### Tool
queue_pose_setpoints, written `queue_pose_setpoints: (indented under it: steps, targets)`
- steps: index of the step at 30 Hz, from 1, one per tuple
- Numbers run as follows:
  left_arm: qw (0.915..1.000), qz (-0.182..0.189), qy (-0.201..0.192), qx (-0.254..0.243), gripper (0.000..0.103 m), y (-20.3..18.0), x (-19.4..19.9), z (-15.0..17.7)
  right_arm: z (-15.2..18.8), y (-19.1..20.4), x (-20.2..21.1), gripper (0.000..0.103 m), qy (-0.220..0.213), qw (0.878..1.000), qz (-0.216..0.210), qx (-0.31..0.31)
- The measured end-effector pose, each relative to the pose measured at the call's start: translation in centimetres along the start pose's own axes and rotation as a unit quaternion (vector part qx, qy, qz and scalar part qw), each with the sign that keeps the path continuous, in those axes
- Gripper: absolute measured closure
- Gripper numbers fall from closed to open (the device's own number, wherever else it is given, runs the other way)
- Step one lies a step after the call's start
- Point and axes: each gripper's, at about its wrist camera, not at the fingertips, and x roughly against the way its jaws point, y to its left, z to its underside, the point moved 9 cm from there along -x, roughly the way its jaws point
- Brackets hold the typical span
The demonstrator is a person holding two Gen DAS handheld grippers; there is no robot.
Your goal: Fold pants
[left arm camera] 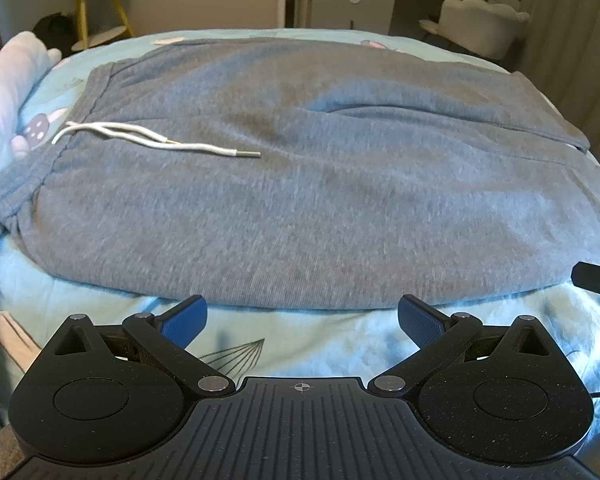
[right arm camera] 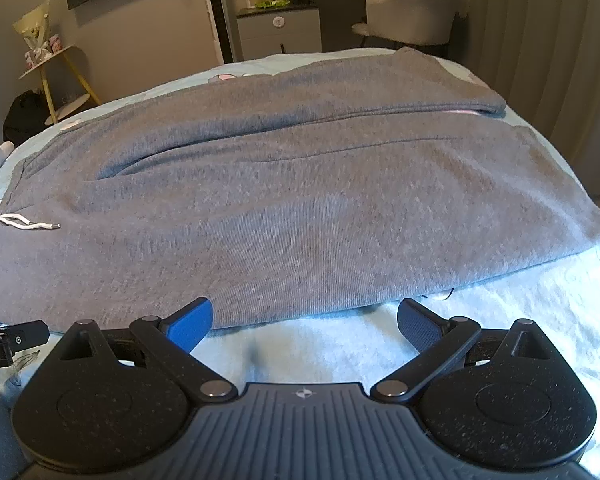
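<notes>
Grey pants [left arm camera: 300, 184] are seen stretched crosswise on the bed [left arm camera: 300, 344], just ahead of the left gripper [left arm camera: 302, 322] and right gripper [right arm camera: 304, 326], both spread wide and empty.

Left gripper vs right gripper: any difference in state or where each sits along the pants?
Position: the left gripper faces the near edge of the grey sweatpants toward the waistband, with the white drawstring ahead and to its left; the right gripper faces the same edge further toward the leg ends. State: no difference, both are open with fingers spread, holding nothing. Both hover over the light blue bedsheet, just short of the fabric.
</notes>
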Motion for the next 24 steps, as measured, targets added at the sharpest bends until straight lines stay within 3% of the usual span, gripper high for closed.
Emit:
queue_pose_setpoints:
  steps: [10,15,20,24]
  targets:
    - [0.9997,0.023,0.0,0.012,0.0,0.3,0.4,-0.9,-1.3,-0.5,-1.6,0.004,0.019,1.0,0.003,-0.02]
    - [0.9983,0.011,-0.033,0.048,0.0,1.5,0.2,-4.8,-4.1,-0.6,-5.2,0.004,0.015,0.996,0.071,0.052]
    - [0.9952,-0.022,-0.066,0.069,0.0,2.7,-1.8,-10.0,-4.0,-2.2,-10.3,0.004,0.067,0.996,0.066,0.003]
    - [0.9913,-0.048,-0.084,0.09,0.0,4.3,-5.1,-13.0,-3.9,-2.7,-10.8,0.004,0.029,0.998,0.057,-0.008]
